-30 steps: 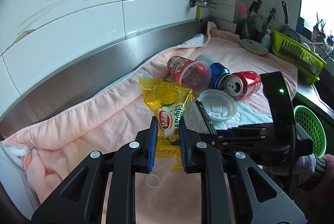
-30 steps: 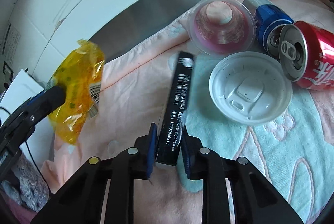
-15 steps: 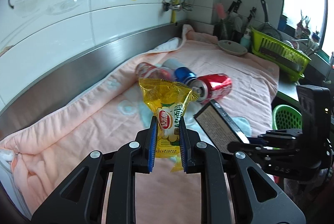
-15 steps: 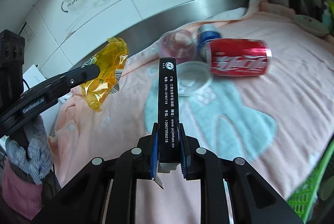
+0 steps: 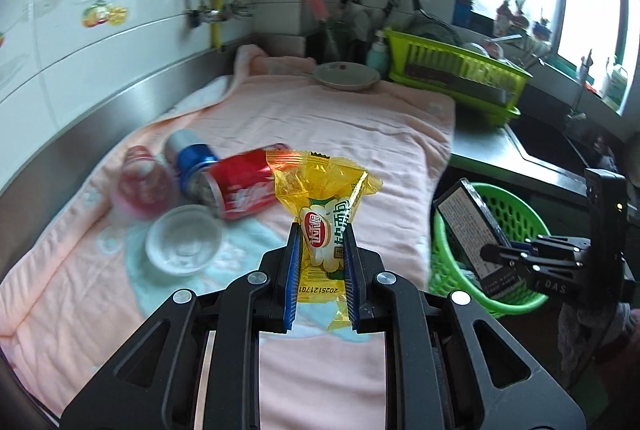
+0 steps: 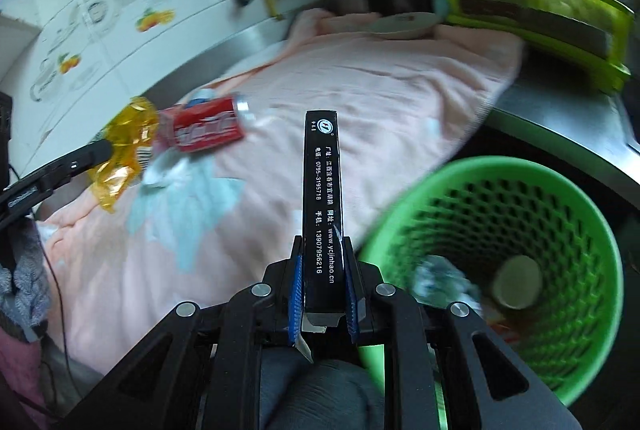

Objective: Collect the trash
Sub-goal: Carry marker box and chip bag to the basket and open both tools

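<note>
Transfer step in hand. Right hand-held gripper [image 6: 322,290] pinches a black carton [image 6: 322,197] beside the green basket [image 6: 576,197]; left hand-held gripper [image 5: 322,270] pinches a yellow snack wrapper [image 5: 326,205]. Next: position over basket, release.

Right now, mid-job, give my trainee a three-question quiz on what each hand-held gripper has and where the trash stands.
1. True or false: the left hand-held gripper is shut on a yellow snack wrapper.
2. Multiple choice: what does the right hand-held gripper hold? A) a red can B) a black box C) a white lid
3. Fill in: the green ______ beside the pink towel already holds some trash.

Key:
1. True; the pads clamp it upright above the towel.
2. B; the red can and white lid lie on the towel with the blue can and red cup.
3. basket
</note>
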A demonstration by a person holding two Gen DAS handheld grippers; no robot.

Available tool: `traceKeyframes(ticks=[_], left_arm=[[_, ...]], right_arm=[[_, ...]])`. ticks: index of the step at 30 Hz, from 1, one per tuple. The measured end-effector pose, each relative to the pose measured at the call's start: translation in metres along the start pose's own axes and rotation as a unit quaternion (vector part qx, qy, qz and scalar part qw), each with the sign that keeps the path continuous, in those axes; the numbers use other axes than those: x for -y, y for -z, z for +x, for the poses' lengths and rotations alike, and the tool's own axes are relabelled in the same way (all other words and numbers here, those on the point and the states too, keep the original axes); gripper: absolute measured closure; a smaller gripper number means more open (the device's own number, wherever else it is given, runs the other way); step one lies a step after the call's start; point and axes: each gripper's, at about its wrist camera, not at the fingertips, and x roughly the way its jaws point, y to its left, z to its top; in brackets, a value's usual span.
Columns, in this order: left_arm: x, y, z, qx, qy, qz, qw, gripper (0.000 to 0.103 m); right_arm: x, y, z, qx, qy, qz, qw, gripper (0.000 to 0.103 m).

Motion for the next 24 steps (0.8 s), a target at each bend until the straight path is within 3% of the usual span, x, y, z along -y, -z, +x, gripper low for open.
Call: traceKeyframes(ticks=[12,24], left_arm=[[0.094,-0.006,0.055,-0.043,0.066,0.048,0.9957,0.084],[0.148,0.001,0.099,-0.082,0.109,0.062,0.9887,0.084]], right_arm=[[0.109,0.029,-0.019,-0.006,0.104,0.063,0.993,0.086],[0.148,0.046,-0.017,-0.018,0.118,0.092,0.989,0.084]])
